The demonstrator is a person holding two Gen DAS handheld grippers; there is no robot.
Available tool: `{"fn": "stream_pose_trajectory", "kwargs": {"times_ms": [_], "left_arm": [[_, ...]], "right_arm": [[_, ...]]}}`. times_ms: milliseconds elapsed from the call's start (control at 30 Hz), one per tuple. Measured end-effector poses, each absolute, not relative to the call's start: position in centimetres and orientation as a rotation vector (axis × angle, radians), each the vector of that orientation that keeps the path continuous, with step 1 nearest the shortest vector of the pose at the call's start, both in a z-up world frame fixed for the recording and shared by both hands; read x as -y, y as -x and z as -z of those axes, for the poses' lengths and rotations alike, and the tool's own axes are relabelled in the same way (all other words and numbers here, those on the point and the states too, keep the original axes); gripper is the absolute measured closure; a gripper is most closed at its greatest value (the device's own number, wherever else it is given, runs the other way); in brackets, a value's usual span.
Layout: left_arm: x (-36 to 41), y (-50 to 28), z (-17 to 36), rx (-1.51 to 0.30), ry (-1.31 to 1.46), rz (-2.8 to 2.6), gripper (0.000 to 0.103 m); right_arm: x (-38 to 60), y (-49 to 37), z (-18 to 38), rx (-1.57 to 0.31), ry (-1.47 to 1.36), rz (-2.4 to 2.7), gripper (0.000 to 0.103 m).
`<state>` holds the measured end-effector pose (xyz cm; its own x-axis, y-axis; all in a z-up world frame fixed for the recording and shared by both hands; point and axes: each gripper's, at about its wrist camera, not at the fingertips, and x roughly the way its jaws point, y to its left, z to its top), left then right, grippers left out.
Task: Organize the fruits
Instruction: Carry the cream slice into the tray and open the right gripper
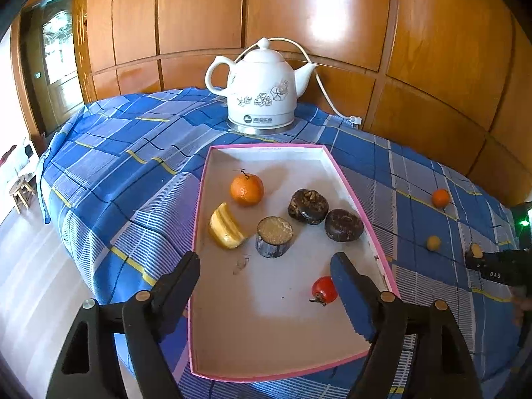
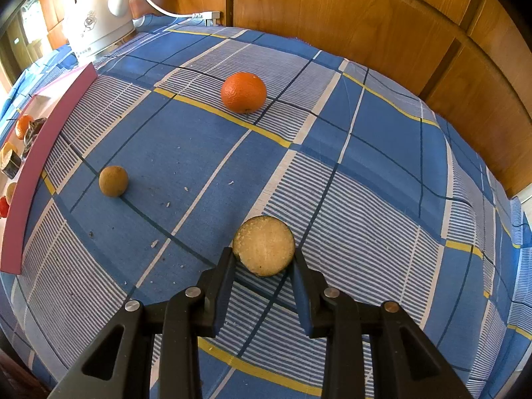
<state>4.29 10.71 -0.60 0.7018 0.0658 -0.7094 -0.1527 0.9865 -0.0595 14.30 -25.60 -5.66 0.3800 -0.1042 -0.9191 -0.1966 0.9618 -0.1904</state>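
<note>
Your right gripper (image 2: pixel 264 259) is clamped on the cut slice (image 2: pixel 263 246) just above the cloth (image 2: pixel 365 166), and the tray (image 2: pixel 20 199) lies well off to its left, so that hand carries it there. Your left gripper (image 1: pixel 266 262) hangs wide and empty over the tray, the tomato (image 1: pixel 324 290) beside one finger. The slice shows a pale, grainy round face with dark skin.

A: Which colours are shown on the cloth (image 2: pixel 186 153)?

B: A blue check is seen, crossed by white stripes, yellow bars and thin dark lines.

A: And the tray (image 1: pixel 349 179)?

B: A pink rim and a white floor are shown. An orange tangerine (image 1: pixel 247 189), a red tomato (image 1: pixel 324 290) and a yellow piece (image 1: pixel 226 227) are seen inside it.

A: The kettle (image 1: pixel 262 89)?

B: White, with grey flowers printed on it; brown wood panels (image 1: pixel 332 16) are seen behind.
</note>
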Motion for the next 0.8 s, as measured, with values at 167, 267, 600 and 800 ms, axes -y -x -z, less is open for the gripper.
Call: {"fn": "stream_pose_trajectory", "kwargs": {"times_ms": [167,267,600,800], "left_arm": [[-12.1,-4.2,0.8,-0.780,0.111,-0.144,0.022],[-13.3,-4.1,1.0,-0.778,0.122,-0.173,0.022],[-17.0,-3.3,1.0,-0.766,0.208,-0.227,0.022],[-17.4,-3.2,1.4,-0.772,0.224,-0.221,0.022]], "right_arm": [[23.7,-13.8,3.3,-1.148,0.242,-0.108,0.070],[20.7,-13.1,1.6,-1.100,0.219,-0.214,0.070],[6.0,-12.4,0.3,-1.026,0.202,-0.569,0.070],[1.0,-13.4,2.9,-1.071,0.208,-0.608,0.070]]}}
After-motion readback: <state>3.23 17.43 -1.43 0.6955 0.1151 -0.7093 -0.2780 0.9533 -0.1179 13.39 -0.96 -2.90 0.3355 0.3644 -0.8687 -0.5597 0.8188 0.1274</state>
